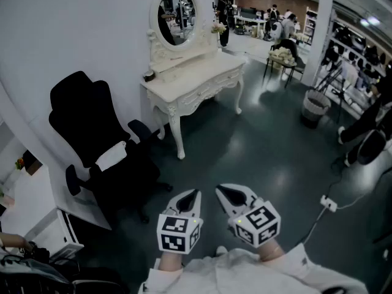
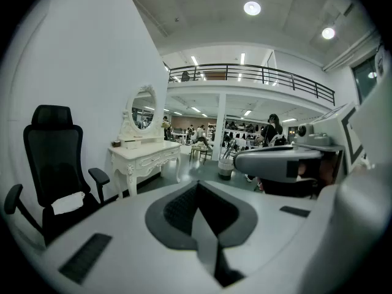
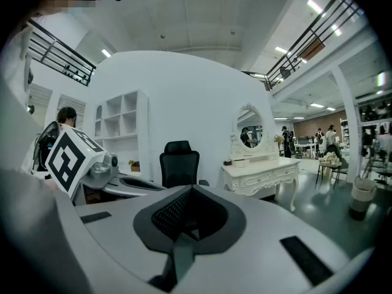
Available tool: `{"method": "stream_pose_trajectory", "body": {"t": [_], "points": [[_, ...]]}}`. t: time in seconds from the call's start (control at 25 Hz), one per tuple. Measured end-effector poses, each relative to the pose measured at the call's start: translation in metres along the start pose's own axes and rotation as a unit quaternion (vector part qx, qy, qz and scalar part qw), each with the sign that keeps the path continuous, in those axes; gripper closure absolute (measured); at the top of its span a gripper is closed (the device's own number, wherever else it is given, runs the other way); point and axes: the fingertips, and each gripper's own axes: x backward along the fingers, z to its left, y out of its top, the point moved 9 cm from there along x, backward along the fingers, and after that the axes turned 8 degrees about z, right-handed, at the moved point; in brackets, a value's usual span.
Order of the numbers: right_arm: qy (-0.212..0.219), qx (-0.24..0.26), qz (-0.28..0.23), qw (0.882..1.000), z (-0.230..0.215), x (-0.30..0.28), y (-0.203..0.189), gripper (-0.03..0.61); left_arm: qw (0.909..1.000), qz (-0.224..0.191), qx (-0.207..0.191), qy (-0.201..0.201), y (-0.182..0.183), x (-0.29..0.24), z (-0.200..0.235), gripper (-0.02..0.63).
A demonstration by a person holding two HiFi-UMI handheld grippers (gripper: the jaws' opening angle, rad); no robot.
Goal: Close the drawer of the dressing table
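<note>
Head view: both grippers low in frame, side by side, well short of the furniture. Left gripper has its jaws together, nothing between them; the left gripper view confirms it. Right gripper has its jaws together too, also empty in its own view. White dressing table stands against the wall at upper centre, with an oval mirror on top. Its drawer fronts face the open floor; too small to tell whether one stands out. Black office chair sits left of the table, near the wall, between the table and the grippers. Waste bin stands far right, by a pillar. People stand in the background.
</note>
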Motion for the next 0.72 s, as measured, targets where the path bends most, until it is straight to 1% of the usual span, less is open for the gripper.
{"method": "stream_pose_trajectory", "body": {"t": [0.12, 0.36, 0.52, 0.64, 0.72], "points": [[0.011, 0.003, -0.001, 1.0, -0.001, 0.0, -0.004, 0.571, 0.9999, -0.003, -0.001, -0.012, -0.001, -0.002, -0.003, 0.608], [0.018, 0.005, 0.007, 1.0, -0.002, -0.003, -0.006, 0.571, 0.9998, 0.016, 0.009, 0.003, -0.006, -0.005, 0.0, 0.607], [0.023, 0.008, 0.006, 1.0, -0.002, -0.004, -0.008, 0.571, 0.9998, 0.013, 0.012, 0.002, -0.007, -0.006, -0.001, 0.607], [0.032, -0.001, -0.01, 0.999, -0.006, 0.0, -0.009, 0.571, 1.0, 0.002, 0.006, 0.002, -0.004, -0.008, -0.007, 0.607], [0.04, -0.012, -0.027, 0.999, -0.011, 0.004, -0.009, 0.571, 0.9999, 0.001, 0.002, 0.012, -0.003, -0.01, -0.012, 0.607]]}}
